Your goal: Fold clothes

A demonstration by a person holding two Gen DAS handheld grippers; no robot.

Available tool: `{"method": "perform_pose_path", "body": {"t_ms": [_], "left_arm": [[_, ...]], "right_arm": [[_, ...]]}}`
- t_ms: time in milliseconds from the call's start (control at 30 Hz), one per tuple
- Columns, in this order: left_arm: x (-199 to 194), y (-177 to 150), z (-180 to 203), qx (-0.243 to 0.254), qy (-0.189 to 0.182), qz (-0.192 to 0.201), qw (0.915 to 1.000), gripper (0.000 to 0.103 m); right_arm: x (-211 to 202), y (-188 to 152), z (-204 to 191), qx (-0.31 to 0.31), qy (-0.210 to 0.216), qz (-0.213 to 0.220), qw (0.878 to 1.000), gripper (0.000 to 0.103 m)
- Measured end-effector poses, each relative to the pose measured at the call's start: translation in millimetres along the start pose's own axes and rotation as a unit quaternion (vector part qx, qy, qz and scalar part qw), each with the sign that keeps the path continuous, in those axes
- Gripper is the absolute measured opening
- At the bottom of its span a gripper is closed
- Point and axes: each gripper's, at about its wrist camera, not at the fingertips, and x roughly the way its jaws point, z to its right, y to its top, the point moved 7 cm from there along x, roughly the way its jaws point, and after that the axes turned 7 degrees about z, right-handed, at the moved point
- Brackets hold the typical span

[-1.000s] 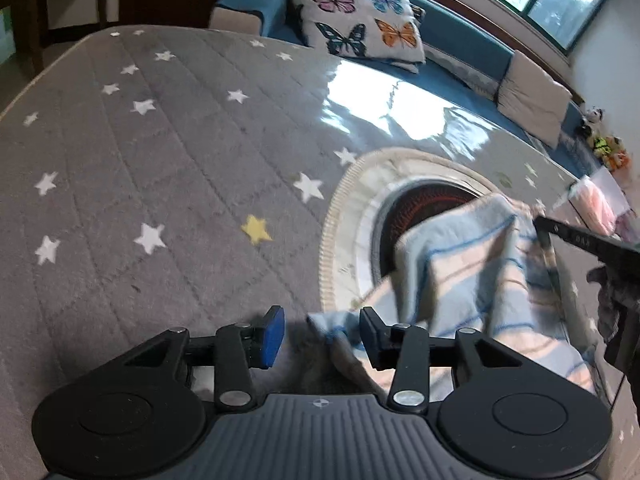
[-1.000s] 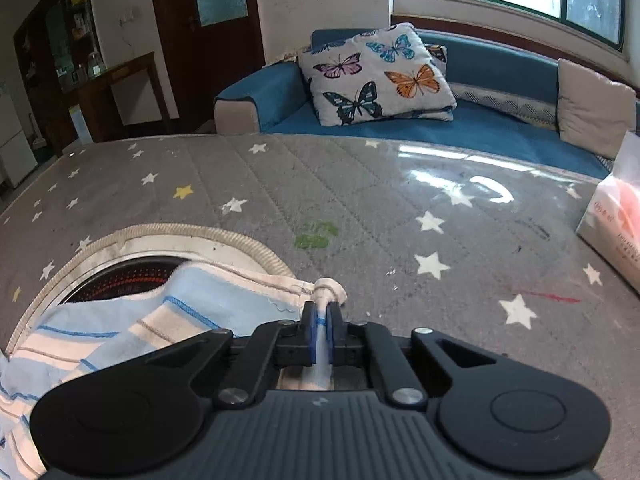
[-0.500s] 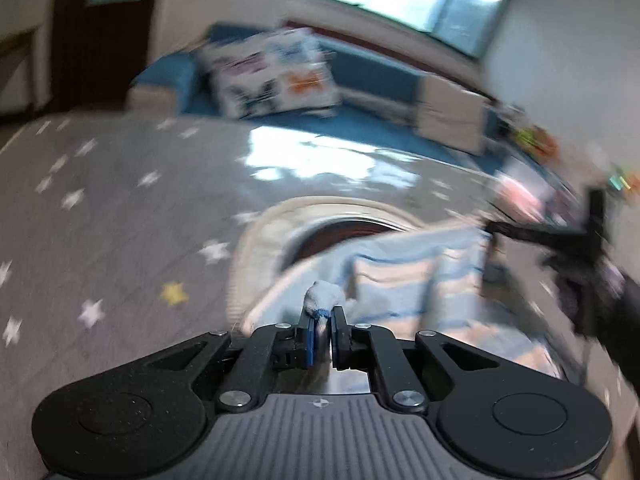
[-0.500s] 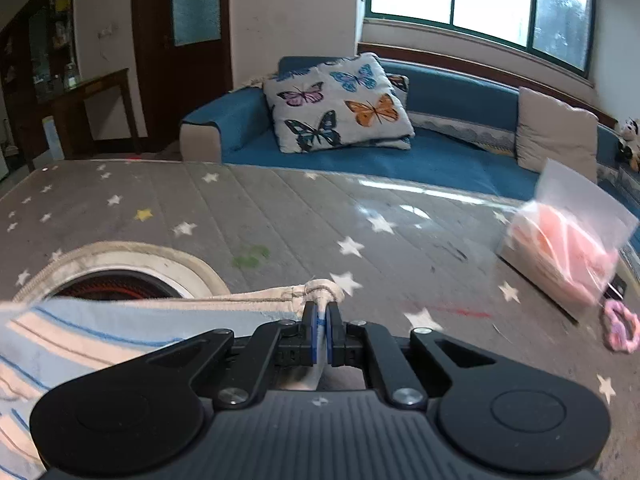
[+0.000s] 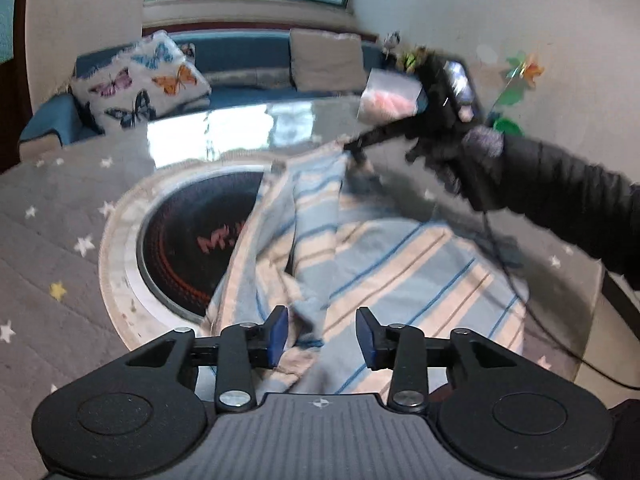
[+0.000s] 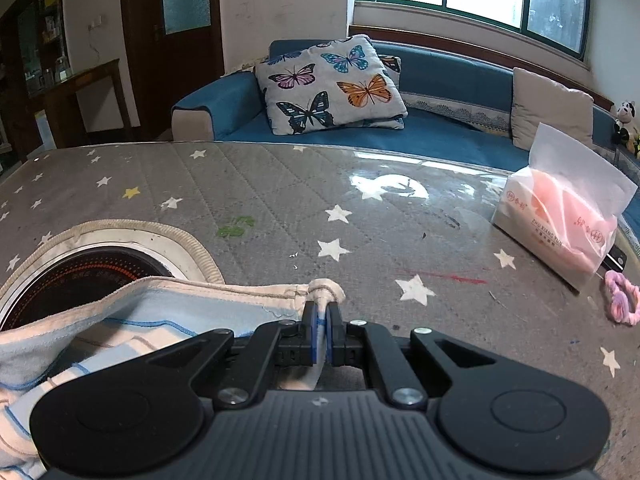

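The left tongs (image 5: 321,334) stood wide apart, blue pads clear of the fabric, with a bunched fold of the striped cloth (image 5: 384,264) lying in the gap between them but not gripped. The cloth, pale blue with cream and darker blue stripes, lay heaped on the grey star-patterned surface (image 5: 60,208), draped over the 3 o'clock side of a round black cooktop (image 5: 192,240) ringed by a cream border. From the heap a ridge of cloth rose toward 12 o'clock, up to the right tongs (image 5: 354,152), which the left view showed blurred at about 1 o'clock, held by a dark-sleeved arm (image 5: 560,196). In the right wrist view the right tongs (image 6: 321,334) were pressed shut on the cream hem of the striped cloth (image 6: 132,320), a small knot of fabric poking up past the pads, the rest trailing away toward 9 o'clock. A packet of pink tissues (image 6: 568,216) sat on the surface at 2 o'clock, with a pink hair tie (image 6: 622,300) near it.
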Motion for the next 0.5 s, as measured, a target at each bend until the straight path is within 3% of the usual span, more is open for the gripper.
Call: {"method": "perform_pose_path", "body": {"t_ms": [67,167,267,367,400,433,467,500], "left_arm": [[-11,8,3,0.007,0.007,0.026,0.9996,0.046],[-17,15,-15,-0.016,0.055,0.046,0.9973,0.055],[-1,6,-39,-0.074,0.071,0.004,0.9947,0.055],[15,-5,-42,-0.080,0.069,-0.036,0.9938,0.052],[20,-7,-41,-0.081,0.061,-0.044,0.9939,0.046],[23,-11,-41,-0.085,0.052,-0.049,0.9938,0.023],[25,-12,-42,-0.088,0.047,-0.054,0.9936,0.012],[27,-11,-44,-0.089,0.049,-0.055,0.9933,0.007]], "right_arm": [[1,-1,0,0.002,0.000,-0.001,1.000,0.004],[2,-1,1,0.005,-0.001,-0.001,1.000,0.004],[2,-1,1,0.004,-0.001,-0.002,1.000,0.004],[2,-1,1,0.004,-0.001,-0.001,1.000,0.004],[2,-1,1,0.004,-0.001,-0.001,1.000,0.004],[2,-1,1,0.004,-0.001,-0.001,1.000,0.004],[2,-1,1,0.003,-0.001,-0.002,1.000,0.004],[2,-1,0,0.001,-0.001,-0.001,1.000,0.004]]}}
